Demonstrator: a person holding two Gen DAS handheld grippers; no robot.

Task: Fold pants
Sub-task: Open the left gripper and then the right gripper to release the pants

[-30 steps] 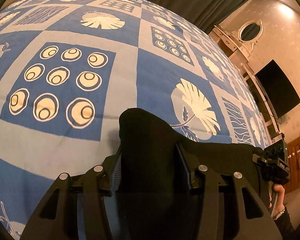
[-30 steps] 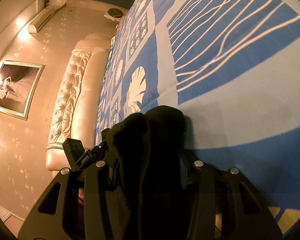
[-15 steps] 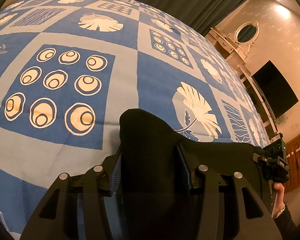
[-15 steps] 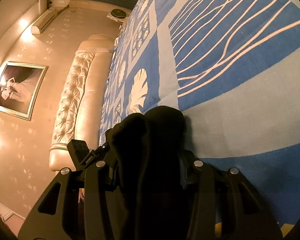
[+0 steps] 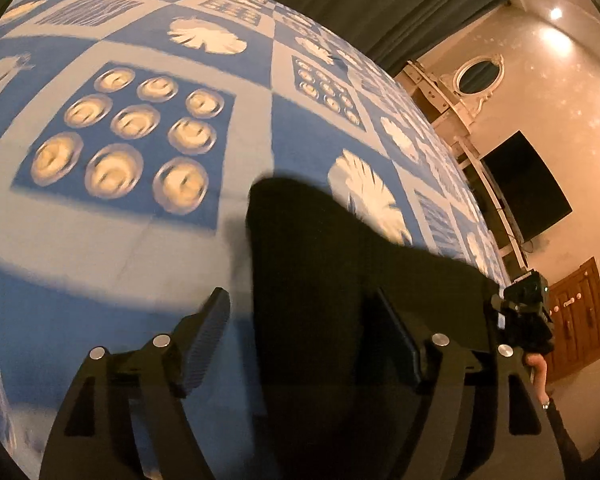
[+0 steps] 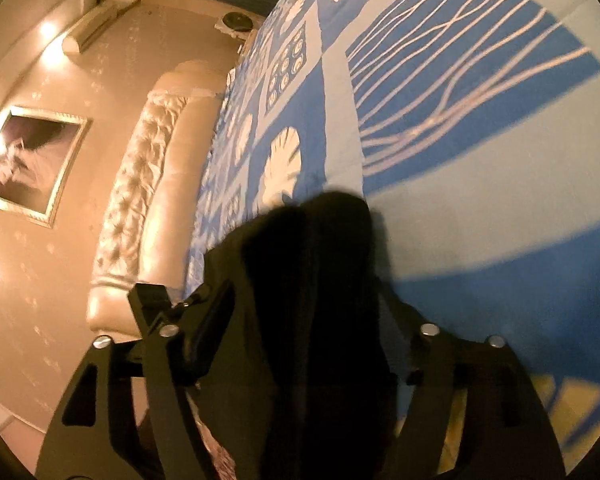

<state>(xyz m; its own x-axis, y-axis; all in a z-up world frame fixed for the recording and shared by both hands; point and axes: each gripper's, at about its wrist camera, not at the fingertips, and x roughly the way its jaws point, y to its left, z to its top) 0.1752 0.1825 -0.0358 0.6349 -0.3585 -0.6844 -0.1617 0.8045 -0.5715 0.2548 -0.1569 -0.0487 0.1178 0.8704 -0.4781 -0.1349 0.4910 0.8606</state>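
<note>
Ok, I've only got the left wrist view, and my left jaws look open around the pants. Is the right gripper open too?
Observer: Yes. The right gripper is open. Its jaws have just been opening, and the black pants are bunched between them.
Operator: Is either pad pressing the cloth?
Observer: The finger on the picture's left stands clear of it. The other finger is hidden behind the fold.
Operator: What lies ahead of that gripper?
Observer: The bedspread, with the tufted headboard off to the left.
</note>
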